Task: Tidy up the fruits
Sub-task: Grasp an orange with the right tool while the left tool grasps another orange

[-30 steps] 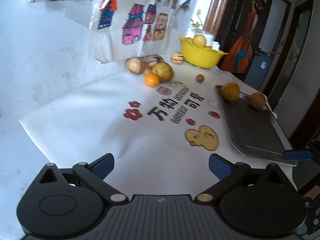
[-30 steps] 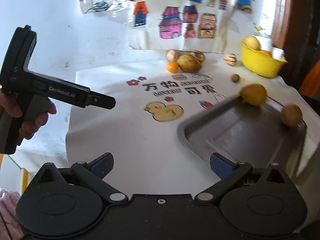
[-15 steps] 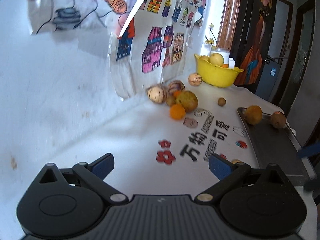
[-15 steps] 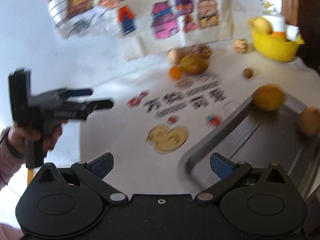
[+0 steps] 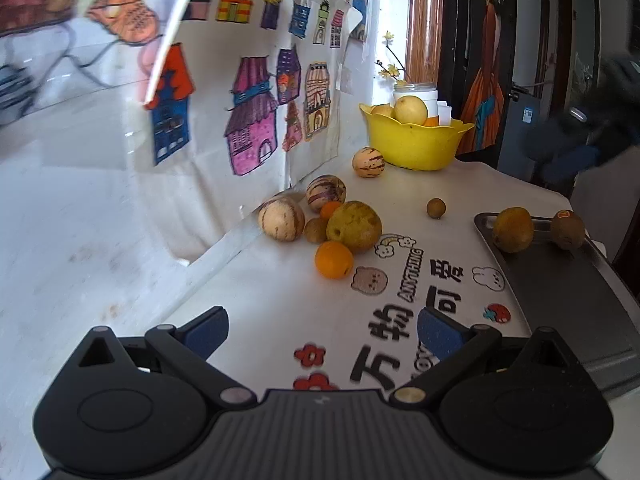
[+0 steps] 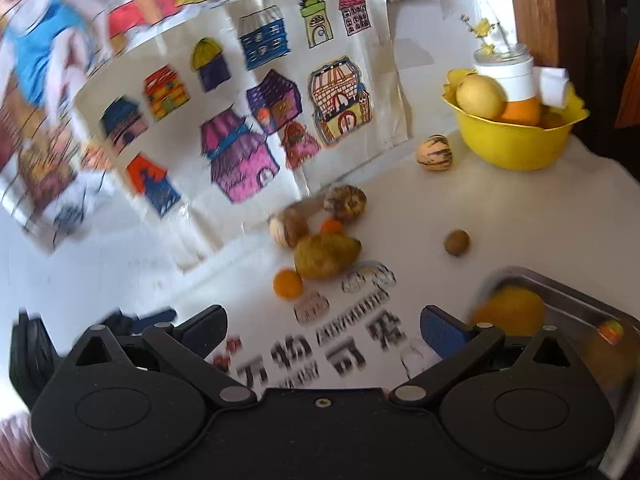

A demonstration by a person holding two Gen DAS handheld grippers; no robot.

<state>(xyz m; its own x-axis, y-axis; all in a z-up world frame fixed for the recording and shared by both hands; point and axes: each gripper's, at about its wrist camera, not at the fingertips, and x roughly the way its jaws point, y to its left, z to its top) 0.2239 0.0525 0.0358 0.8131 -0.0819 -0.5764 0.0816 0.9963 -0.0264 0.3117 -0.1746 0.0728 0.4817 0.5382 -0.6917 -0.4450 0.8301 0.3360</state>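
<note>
L gripper (image 5: pixel 322 330): jaws wide apart, nothing between the blue pads (image 5: pixel 206 330), held low and pointing fwd, roughly level. R gripper (image 6: pixel 324 330): also spread wide, nothing gripped, blue pads (image 6: pixel 440 330) clear of each other, tilted slightly down. L gripper also shows at R wrist view's lower-left edge, blurred; R one blurred at L view's upper right

Both wrist views are aimed low across the table toward the wall; the fruit pile (image 5: pixel 340 228) (image 6: pixel 320 248) and yellow bowl (image 5: pixel 414 144) (image 6: pixel 516 140) are shared.
</note>
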